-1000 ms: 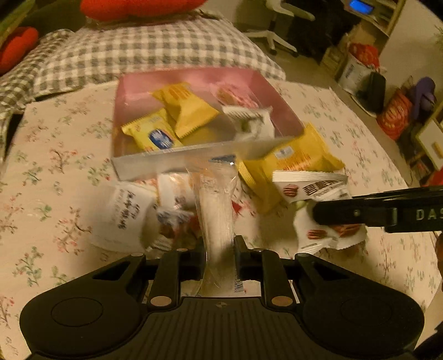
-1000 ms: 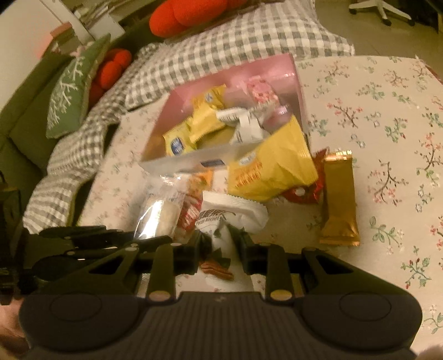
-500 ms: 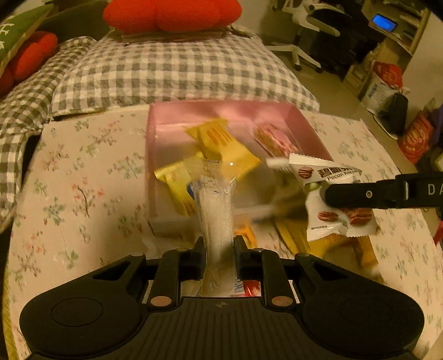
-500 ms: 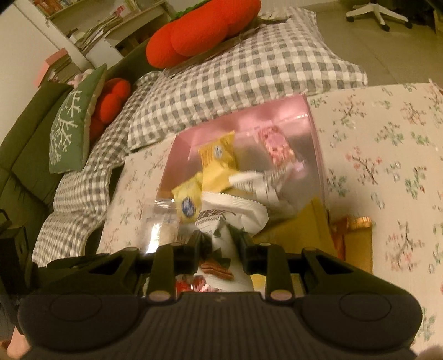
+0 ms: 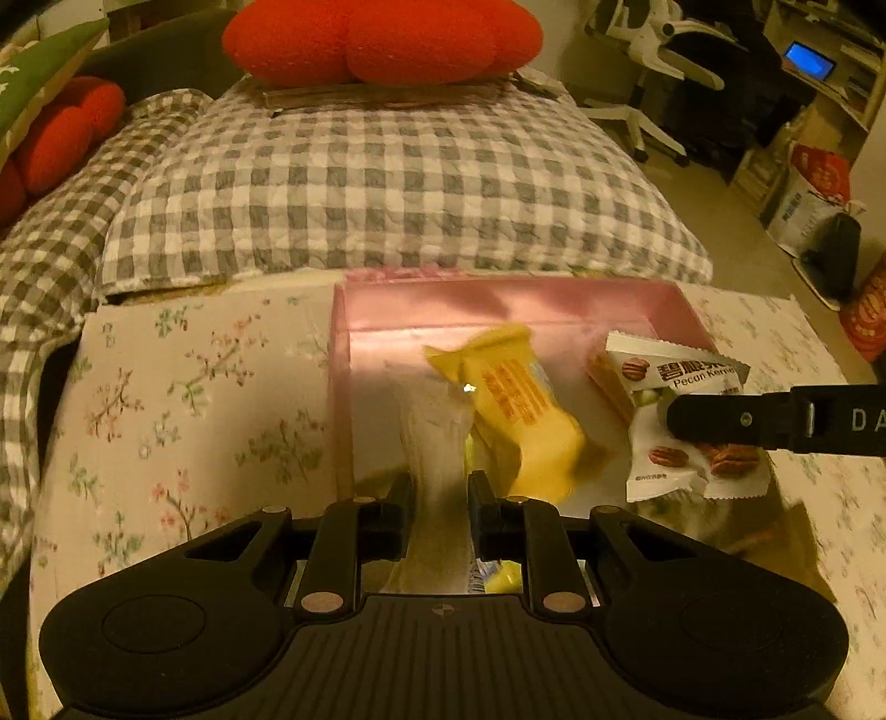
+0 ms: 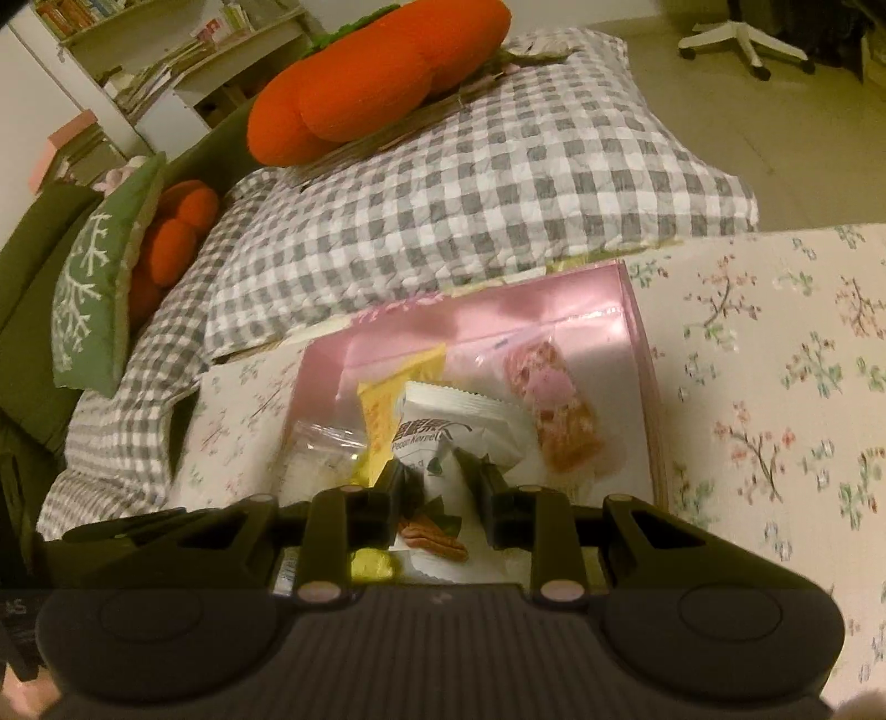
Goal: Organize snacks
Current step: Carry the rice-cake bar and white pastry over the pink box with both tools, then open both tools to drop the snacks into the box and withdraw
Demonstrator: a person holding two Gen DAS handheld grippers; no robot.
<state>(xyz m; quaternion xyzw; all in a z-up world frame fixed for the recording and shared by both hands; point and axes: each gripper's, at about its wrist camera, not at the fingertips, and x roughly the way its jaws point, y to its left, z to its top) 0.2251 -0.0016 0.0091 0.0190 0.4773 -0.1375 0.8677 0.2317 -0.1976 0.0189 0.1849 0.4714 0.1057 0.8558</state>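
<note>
The pink box (image 5: 501,303) sits at the far edge of the flowered tablecloth (image 5: 183,399), right up against the grey-and-white checked cushion (image 5: 387,183). The box has 4 low, shiny walls and an open top. To the left of the box the cloth is bare and wide, and in the right wrist view there is lots of bare cloth on its right side too. Both grippers hang over the near part of the box. The left gripper (image 5: 440,487) is closed tight on 1 clear packet (image 5: 434,437), a long, see-through, crinkly wrapper with something pale inside. The right gripper (image 6: 440,479) is closed tight on 1 white pecan packet (image 6: 459,423), which is smooth with zigzag ends and has nut pictures on it. The 2 held packets are side by side, close but not touching. Inside the box lies 1 yellow packet (image 5: 518,410), puffy like a little pillow, a bit blurry, and tilted between the 2 held packets. 1 pink bar (image 6: 556,412) in a clear wrapper lies flat on the box floor near the right wall; it looks bumpy and grainy. Behind the cushion rests 1 big red plush pillow (image 5: 382,39), round and fuzzy. A green pillow (image 6: 97,293) with a white branch pattern leans on the left.
</note>
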